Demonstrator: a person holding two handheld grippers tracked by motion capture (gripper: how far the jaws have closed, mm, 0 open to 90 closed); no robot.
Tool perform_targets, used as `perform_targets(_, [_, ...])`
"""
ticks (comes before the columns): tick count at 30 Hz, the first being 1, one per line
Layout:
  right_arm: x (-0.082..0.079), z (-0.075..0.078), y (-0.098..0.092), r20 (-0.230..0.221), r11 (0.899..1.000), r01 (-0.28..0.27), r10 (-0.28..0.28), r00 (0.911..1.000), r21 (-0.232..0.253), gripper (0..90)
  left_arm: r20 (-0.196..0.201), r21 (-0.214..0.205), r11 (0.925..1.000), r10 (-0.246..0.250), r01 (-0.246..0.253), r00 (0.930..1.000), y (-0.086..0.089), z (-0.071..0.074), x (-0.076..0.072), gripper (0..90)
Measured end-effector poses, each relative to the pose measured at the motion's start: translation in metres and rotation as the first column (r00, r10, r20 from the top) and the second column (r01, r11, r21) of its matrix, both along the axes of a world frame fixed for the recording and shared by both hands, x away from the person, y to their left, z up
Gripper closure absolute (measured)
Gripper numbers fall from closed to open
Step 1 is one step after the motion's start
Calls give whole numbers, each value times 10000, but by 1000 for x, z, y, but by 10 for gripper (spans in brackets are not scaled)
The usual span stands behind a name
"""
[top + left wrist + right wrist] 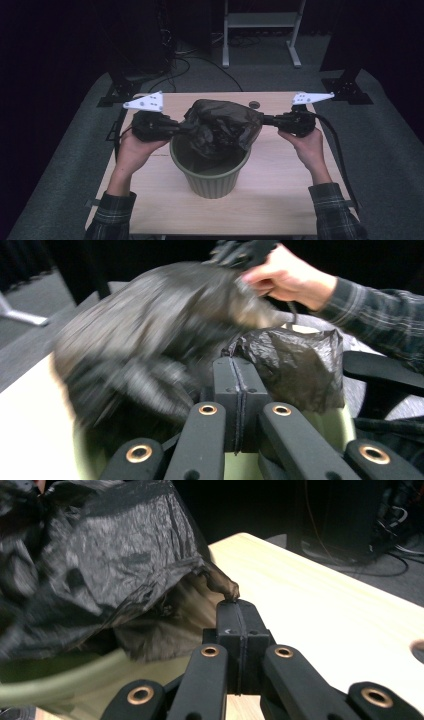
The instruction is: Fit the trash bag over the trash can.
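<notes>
Bag [220,125] of black plastic stretched over a green ribbed bin [212,175] between two tools.

Left tool [181,127] has its jaws pressed together on the bag's left edge, and right tool [265,119] is clamped on a pinch of film at the right edge; both hold the bag just above the bin's mouth on the wooden surface [280,200]. Folds of the bag hide most of the bin's rim and inside. In the left gripper view the near plastic is blurred, and the bin's wall is cut off below.
</notes>
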State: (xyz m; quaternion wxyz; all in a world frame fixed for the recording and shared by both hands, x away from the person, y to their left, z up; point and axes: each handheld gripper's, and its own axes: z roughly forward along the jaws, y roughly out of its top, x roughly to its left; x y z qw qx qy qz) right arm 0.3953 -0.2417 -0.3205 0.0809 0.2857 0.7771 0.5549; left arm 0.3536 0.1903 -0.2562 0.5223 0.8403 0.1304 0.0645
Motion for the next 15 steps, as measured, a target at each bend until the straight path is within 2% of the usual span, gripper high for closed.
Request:
perform_targets(5, [2,-13,-16,-325,9989,462,-466,9984,-117,899,-329,-265,9954,913,-922,9953,38,-14,4,899])
perform_targets(7, [3,-16,-21,-407,9980,616,-623,9972,-170,899,-459,-394,9924,1151,-1169,9923,49,-18,5,899])
perform_targets(8, [3,-16,-21,-407,9980,616,-623,9972,-170,899,-459,-394,9924,1151,-1169,9923,49,-18,5,899])
perform_targets(10, [3,-22,-28,-554,9964,828,-837,9950,-180,899,-690,-480,9862,1551,-1586,9855,65,-27,7,899])
perform_targets(14, [3,-29,-35,-736,9951,971,-981,9925,-171,899,-867,-480,9794,1916,-1962,9776,78,-41,8,900])
perform_targets(15, [2,-31,-35,-781,9946,1010,-1024,9917,-221,899,-867,-480,9794,1916,-1962,9776,78,-41,8,900])
